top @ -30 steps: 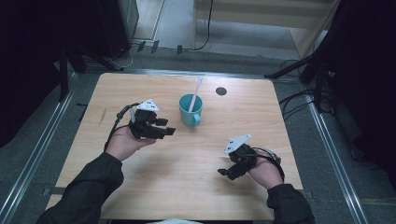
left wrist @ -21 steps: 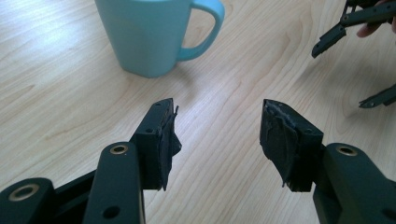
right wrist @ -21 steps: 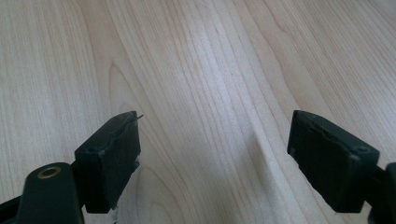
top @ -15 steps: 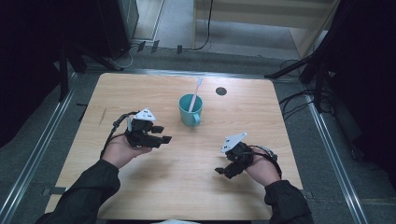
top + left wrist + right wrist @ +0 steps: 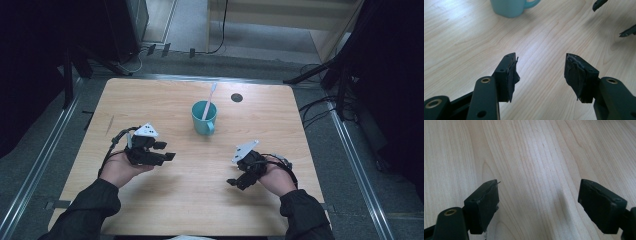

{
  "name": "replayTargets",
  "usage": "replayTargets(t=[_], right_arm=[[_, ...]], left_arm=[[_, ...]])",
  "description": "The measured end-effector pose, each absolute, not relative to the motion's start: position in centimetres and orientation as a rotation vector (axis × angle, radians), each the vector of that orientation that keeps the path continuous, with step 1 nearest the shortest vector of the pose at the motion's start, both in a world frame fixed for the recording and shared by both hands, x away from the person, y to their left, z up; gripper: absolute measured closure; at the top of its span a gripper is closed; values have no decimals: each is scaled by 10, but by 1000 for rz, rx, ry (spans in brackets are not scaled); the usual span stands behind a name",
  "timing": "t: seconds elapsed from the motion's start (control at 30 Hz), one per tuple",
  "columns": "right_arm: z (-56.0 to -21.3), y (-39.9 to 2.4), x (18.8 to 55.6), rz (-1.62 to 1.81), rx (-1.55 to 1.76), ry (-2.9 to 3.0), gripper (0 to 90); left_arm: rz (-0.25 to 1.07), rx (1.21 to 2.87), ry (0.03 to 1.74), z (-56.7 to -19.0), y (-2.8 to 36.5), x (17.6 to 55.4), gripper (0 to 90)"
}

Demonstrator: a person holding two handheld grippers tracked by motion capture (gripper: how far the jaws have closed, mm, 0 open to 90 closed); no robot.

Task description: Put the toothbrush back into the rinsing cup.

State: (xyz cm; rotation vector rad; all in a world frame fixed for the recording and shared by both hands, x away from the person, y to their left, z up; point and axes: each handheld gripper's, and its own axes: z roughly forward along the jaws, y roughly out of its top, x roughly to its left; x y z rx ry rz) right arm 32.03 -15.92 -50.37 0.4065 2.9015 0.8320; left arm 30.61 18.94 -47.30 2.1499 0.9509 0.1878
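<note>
Right now my view is taken up mostly by the wooden desk [image 5: 170, 205], bare pale grain across most of its top. Standing near the middle of its far half is the teal mug [image 5: 204, 118], upright, its handle turned toward the near right, with a white toothbrush [image 5: 208, 99] leaning inside it, head up and tipped toward the far edge. A small dark round hole [image 5: 236, 97] sits just right of the mug, closer to the far edge.

I have the left gripper [image 5: 164, 151] over the left half of the desk, near and left of the mug and well apart from it. Its jaws have just been opening and stand wide, with only bare wood between them; in the left gripper view [image 5: 541, 72] the mug's base [image 5: 510, 8] shows at the top.

I hold the right gripper [image 5: 235, 181] over the near right part, jaws spread wide [image 5: 537, 202], gripping nothing, wood grain between them.
</note>
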Motion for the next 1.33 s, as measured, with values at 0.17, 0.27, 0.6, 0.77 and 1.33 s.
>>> replayTargets(t=[0.17, 0.27, 0.6, 0.77, 1.33], right_arm=[[-503, -157, 322, 829, 392, 2904, 170], [-504, -157, 323, 833, 392, 2904, 170], [-504, -154, 324, 826, 384, 2913, 170], [-504, -154, 324, 820, 385, 2912, 170], [-506, -154, 324, 811, 380, 2925, 170]], left_arm=[[183, 2153, 985, -479, 198, 299, 433], [187, 2161, 999, -483, 202, 295, 429], [191, 2211, 1046, -494, 208, 295, 408], [188, 2210, 1068, -497, 211, 298, 408], [174, 2284, 1083, -506, 206, 300, 361]])
